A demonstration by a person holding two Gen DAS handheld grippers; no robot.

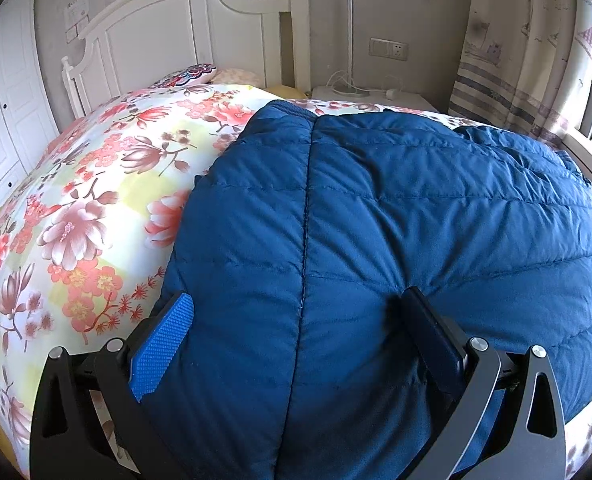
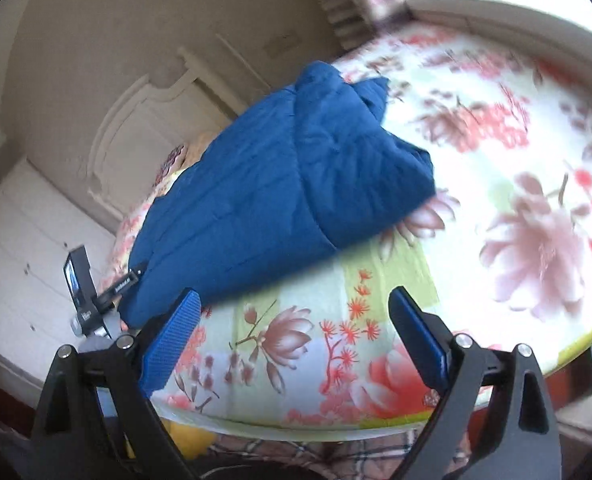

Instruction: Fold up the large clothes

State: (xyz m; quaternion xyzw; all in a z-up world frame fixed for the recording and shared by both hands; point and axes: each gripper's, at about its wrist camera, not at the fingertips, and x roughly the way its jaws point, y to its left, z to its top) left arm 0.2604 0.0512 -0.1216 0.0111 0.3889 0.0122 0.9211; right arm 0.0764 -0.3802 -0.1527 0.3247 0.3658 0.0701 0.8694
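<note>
A blue quilted down jacket (image 1: 376, 220) lies on a bed with a floral cover (image 1: 87, 200). My left gripper (image 1: 296, 312) stands wide open at the jacket's near edge, with the padded fabric bulging between its two fingers. In the right wrist view the jacket (image 2: 279, 192) lies folded into a thick bundle across the bed. My right gripper (image 2: 291, 312) is open and empty, held above the floral cover (image 2: 496, 200) just short of the jacket's near edge. The left gripper (image 2: 111, 284) shows at the jacket's left end.
A white headboard (image 1: 183, 28) stands at the back, with pillows (image 1: 199, 74) below it. A white nightstand (image 1: 376, 98) with a lamp pole and cables sits at the back right. A curtain (image 1: 528, 52) hangs on the right. White wardrobe doors (image 1: 3, 112) are on the left.
</note>
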